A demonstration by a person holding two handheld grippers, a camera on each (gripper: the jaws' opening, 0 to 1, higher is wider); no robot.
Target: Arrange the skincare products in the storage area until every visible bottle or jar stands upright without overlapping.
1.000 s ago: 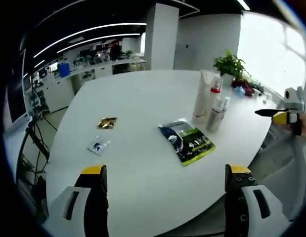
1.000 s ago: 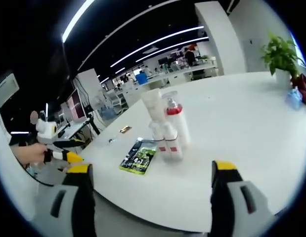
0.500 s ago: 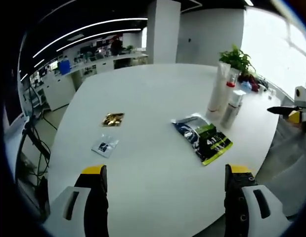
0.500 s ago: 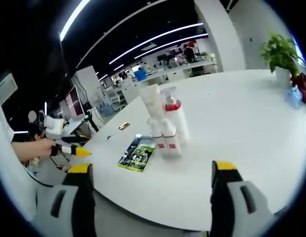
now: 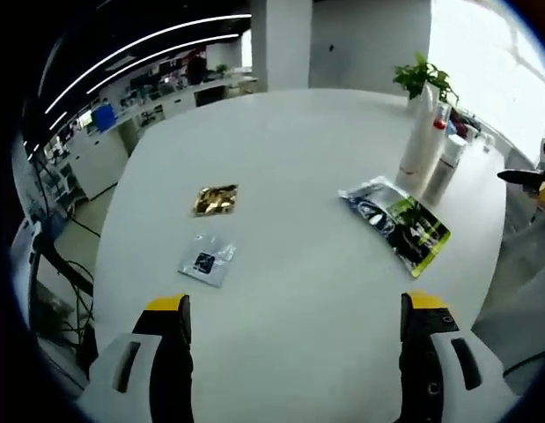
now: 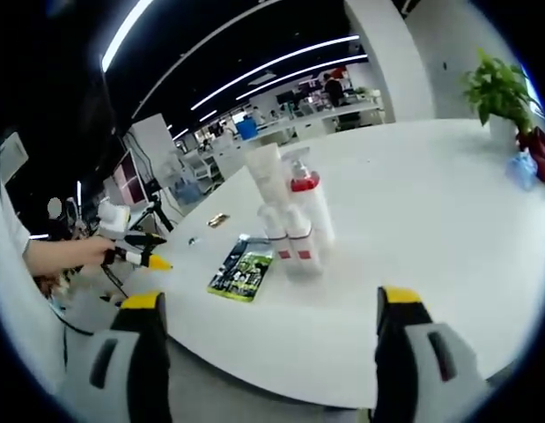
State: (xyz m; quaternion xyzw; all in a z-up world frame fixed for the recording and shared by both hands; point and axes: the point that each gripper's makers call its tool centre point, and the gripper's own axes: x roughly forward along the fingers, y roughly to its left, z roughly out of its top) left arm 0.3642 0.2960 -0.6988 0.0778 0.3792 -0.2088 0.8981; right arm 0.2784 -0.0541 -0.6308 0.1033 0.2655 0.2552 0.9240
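1. Skincare bottles (image 6: 290, 220) are standing upright in a tight cluster on the white table (image 5: 290, 159), just beside a green-and-black pouch (image 5: 397, 223) lying flat.
2. I am swinging the left gripper (image 5: 294, 370) leftward; the cluster is sliding toward that view's right edge, while a gold sachet (image 5: 216, 199) and clear sachet (image 5: 206, 261) are coming nearer.
3. I am holding both grippers' jaws spread and empty, the right gripper (image 6: 272, 366) facing the bottles.
4. I am judging rearranging not yet begun.

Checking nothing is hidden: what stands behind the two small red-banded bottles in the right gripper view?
Behind the small bottles stand a tall white tube and a red-collared pump bottle. Their lower parts are covered by the small bottles, so anything lower back there cannot be seen.
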